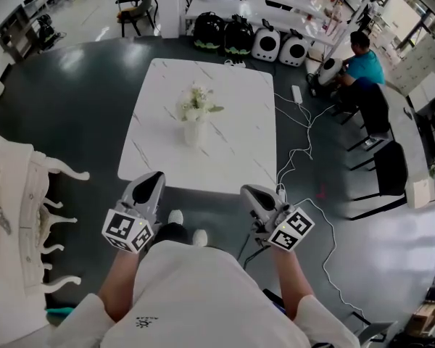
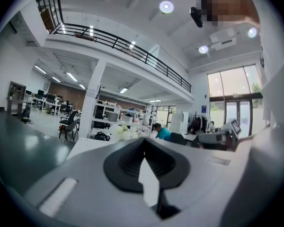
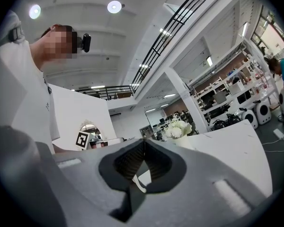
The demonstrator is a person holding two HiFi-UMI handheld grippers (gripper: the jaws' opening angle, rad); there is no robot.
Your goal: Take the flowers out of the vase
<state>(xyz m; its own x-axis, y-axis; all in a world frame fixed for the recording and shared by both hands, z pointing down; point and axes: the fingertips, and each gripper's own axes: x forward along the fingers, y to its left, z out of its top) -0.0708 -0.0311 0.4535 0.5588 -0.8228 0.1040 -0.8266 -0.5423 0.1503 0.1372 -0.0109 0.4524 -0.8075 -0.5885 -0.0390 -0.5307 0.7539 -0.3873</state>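
A white vase [image 1: 193, 132] of white flowers [image 1: 196, 104] stands near the middle of the white marble table [image 1: 239, 158]. Both grippers are held in front of the table's near edge, well short of the vase. My left gripper [image 1: 153, 177] is shut with nothing between its jaws, and so is my right gripper [image 1: 249, 192]. In the left gripper view the flowers [image 2: 123, 132] show small, just above the closed jaws of the left gripper [image 2: 143, 144]. In the right gripper view the flowers [image 3: 178, 128] and vase [image 3: 184, 140] stand right of the right gripper [image 3: 143, 143], which is also closed.
An ornate white piece of furniture [image 1: 18, 216] stands close at my left. Cables [image 1: 299, 147] trail over the dark floor right of the table, beside black chairs [image 1: 388, 167]. A person in a teal shirt [image 1: 365, 65] sits at the back right. Bags and carriers [image 1: 250, 40] line the far side.
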